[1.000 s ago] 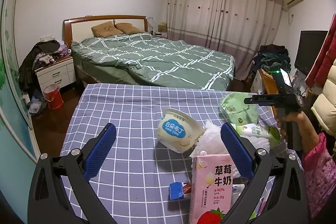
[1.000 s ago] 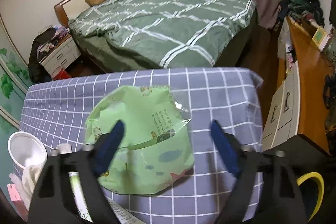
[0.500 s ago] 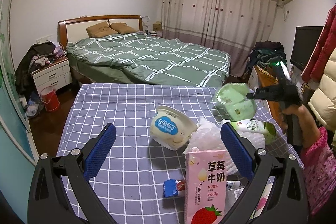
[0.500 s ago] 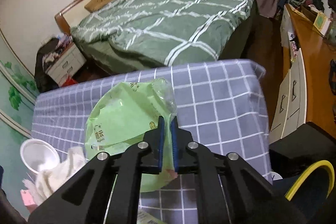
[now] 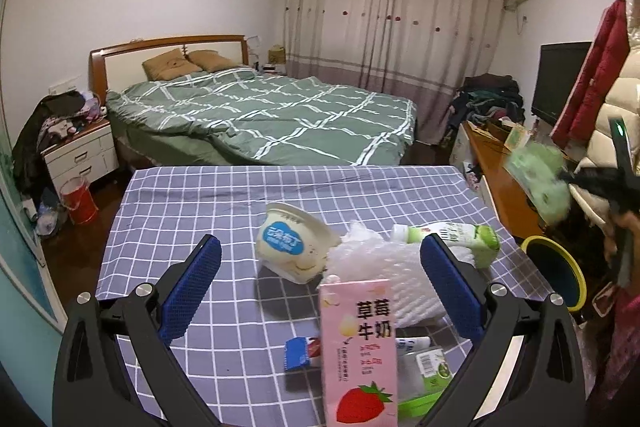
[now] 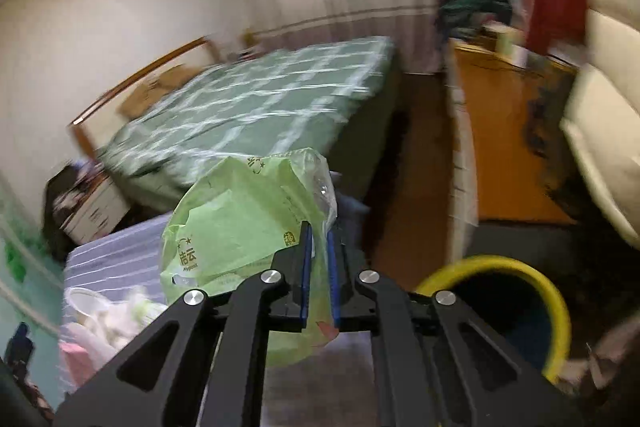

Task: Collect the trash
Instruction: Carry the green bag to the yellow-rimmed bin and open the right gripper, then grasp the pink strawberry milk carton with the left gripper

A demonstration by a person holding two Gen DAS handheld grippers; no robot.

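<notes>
so the right gripper (image 6: 318, 275) has its fingers squeezed together on a corner of the green plastic wrapper (image 6: 240, 223), and the wrapper is up in the air off the right edge of the table (image 5: 180, 195), not far from the yellow-rimmed bin (image 6: 516, 311) that sits on the floor at the right. Not over the opening yet by the look of it, so I'd say this piece is about halfway to being binned

Left gripper (image 5: 320, 287) is just hanging over the near side of the table with its fingers wide apart, nothing in them

Still plenty left on the checked cloth: the pudding cup (image 5: 290, 247) tipped on its side, a wad of bubble wrap (image 5: 384, 267), the green-and-white bottle (image 5: 452, 235) at the right, the pink strawberry milk carton (image 5: 358, 351) standing up near, a small blue wrapper (image 5: 300, 353) left of it, and some green bits behind the carton I can't make out

So early days, most of the pile is untouched
</notes>
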